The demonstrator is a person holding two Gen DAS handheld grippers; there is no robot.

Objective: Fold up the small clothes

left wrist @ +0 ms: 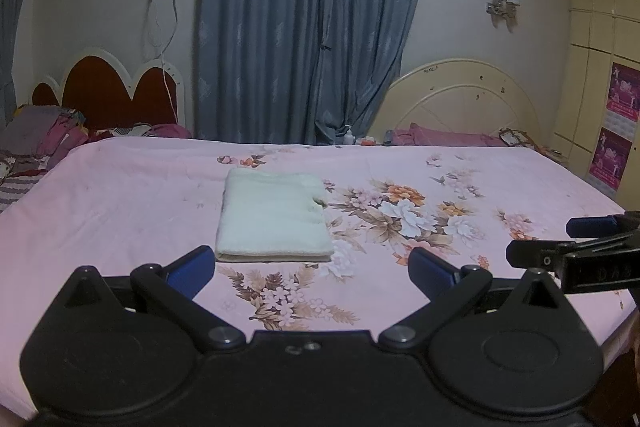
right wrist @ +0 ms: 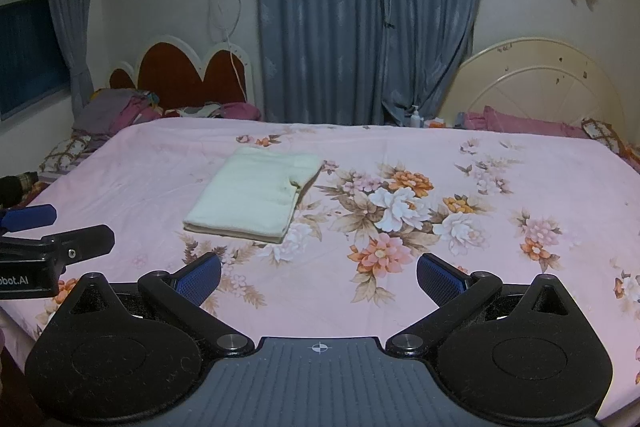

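Note:
A pale cream cloth (left wrist: 274, 217) lies folded into a neat rectangle on the pink floral bedsheet (left wrist: 120, 203); the same cloth (right wrist: 252, 193) shows left of centre in the right wrist view. My left gripper (left wrist: 312, 273) hovers open over the near part of the bed, just short of the cloth's front edge, nothing between its blue pads (left wrist: 190, 269). My right gripper (right wrist: 318, 277) is open too, empty, further right over the flower print. Each gripper's tip appears at the other view's edge: the right one (left wrist: 576, 243) and the left one (right wrist: 52, 231).
Two headboards stand at the far side: a red and white one (left wrist: 108, 91) on the left and a cream one (left wrist: 464, 99) on the right. Piled bedding (left wrist: 36, 139) sits far left. Blue curtains (left wrist: 304, 27) hang behind. A wardrobe (left wrist: 600, 67) stands on the right.

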